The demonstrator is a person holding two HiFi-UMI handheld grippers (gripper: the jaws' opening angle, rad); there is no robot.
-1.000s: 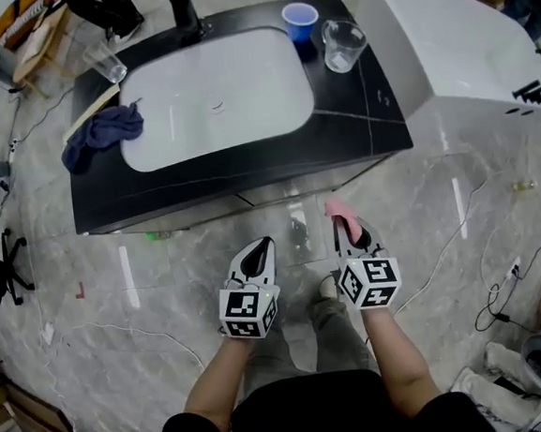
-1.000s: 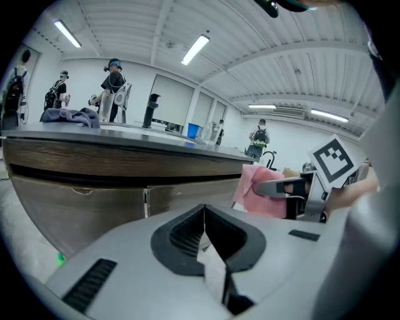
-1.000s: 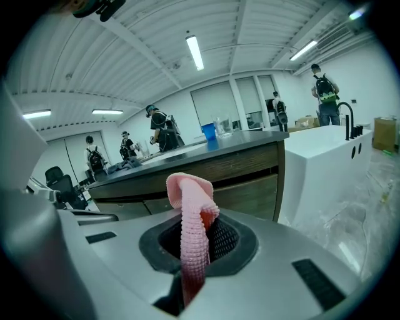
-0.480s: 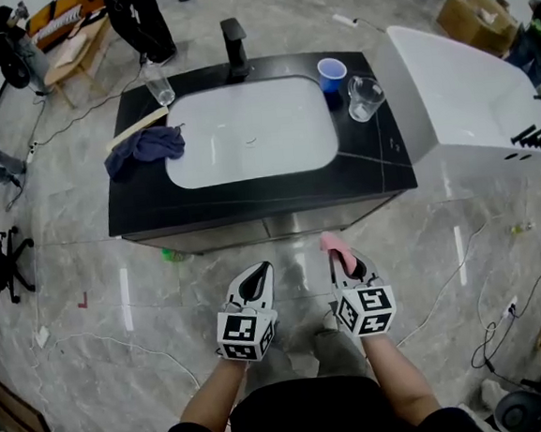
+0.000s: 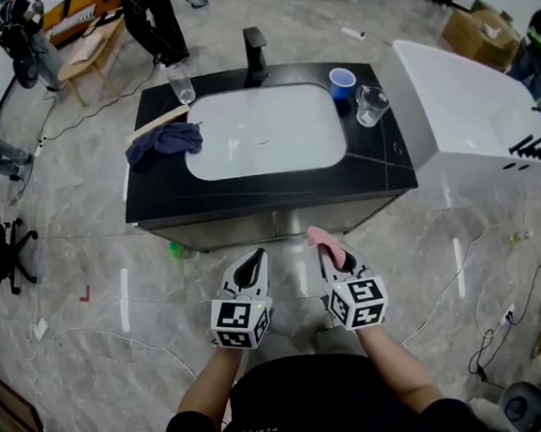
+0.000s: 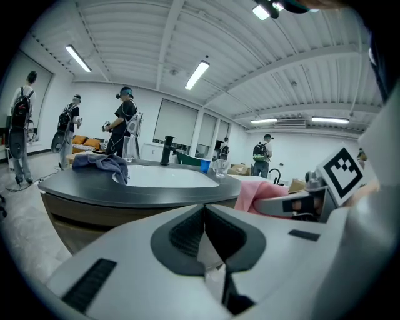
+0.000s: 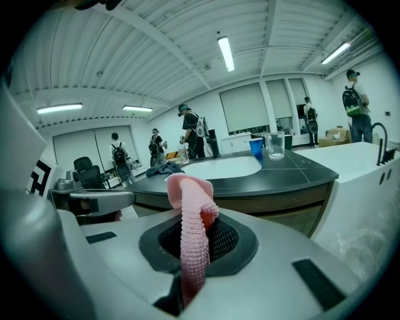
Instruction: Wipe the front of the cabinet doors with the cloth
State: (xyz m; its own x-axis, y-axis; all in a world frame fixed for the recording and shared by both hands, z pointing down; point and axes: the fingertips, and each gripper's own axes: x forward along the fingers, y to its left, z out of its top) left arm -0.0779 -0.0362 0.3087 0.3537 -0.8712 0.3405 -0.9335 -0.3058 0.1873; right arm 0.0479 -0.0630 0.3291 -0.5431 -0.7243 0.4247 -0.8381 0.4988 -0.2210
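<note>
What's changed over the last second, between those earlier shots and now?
The view has pulled back from the vanity cabinet, which now looks smaller. Nothing was taken or released: the right gripper stays shut on the pink cloth, the left gripper shut and empty.

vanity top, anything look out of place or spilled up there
Only small things. A dark blue rag lies crumpled at the left of the countertop, one corner hanging over the basin rim, with a wooden strip lying askew behind it. The blue cup and glass stand upright; no spill shows.
</note>
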